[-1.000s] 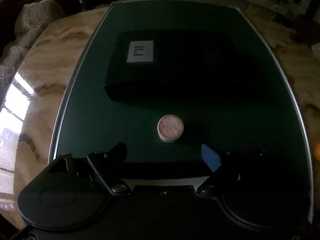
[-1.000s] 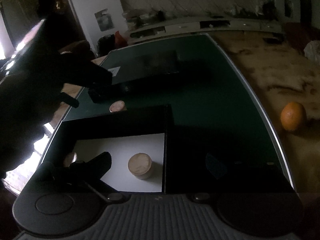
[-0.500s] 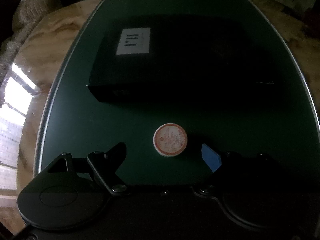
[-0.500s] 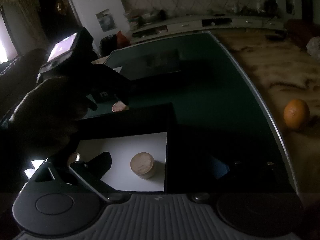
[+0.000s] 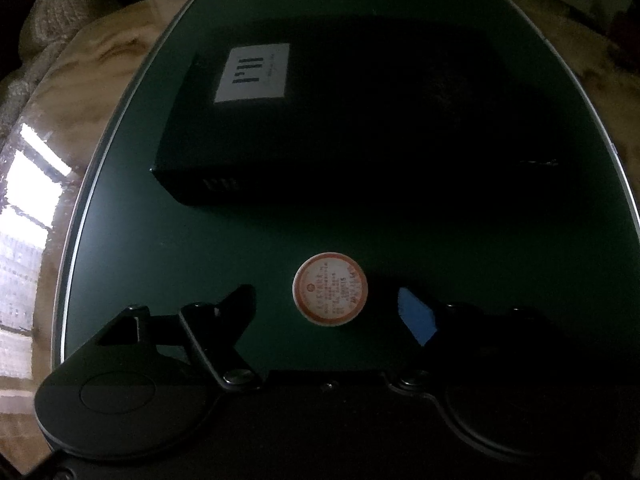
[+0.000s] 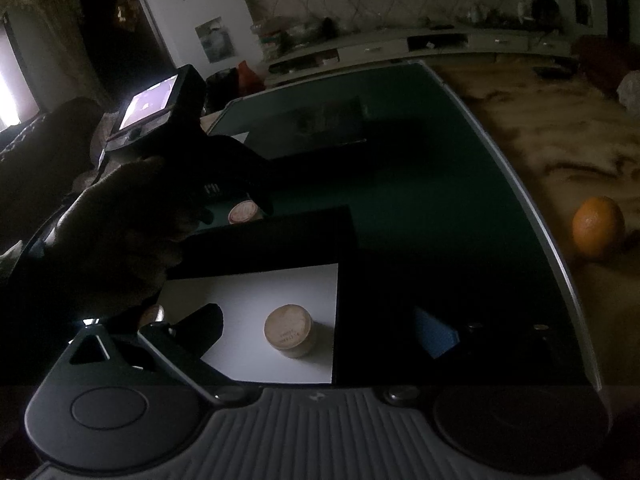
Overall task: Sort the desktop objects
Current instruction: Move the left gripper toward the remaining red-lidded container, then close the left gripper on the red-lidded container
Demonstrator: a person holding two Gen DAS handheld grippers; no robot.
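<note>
Left wrist view: the left gripper (image 5: pixel 330 312) points steeply down at a dark green mat (image 5: pixel 200 240) on a marbled table (image 5: pixel 80 92). A small round cap with a red-ringed label (image 5: pixel 330 289) lies on the mat at lower centre, between the two fingers. The jaws have just been closing in on it, yet a strip of green shows on either side of the cap, so the pads are not pressing it. Above it, across the middle of the frame, sits a flat black box (image 5: pixel 340 120) with a white sticker (image 5: pixel 253 73) at its upper left corner.

Right wrist view: the right gripper (image 6: pixel 320 332) hangs with its jaws set wide over an open black tray with a white floor (image 6: pixel 256 296) at lower centre. A squat wooden cylinder (image 6: pixel 290 331) stands on that floor between the fingers, untouched. At left a hand (image 6: pixel 120 236) holds the left gripper over the cap; this side is very dark, so detail there is uncertain. An orange (image 6: pixel 597 227) rests on the table at the right edge, off the mat.
</note>
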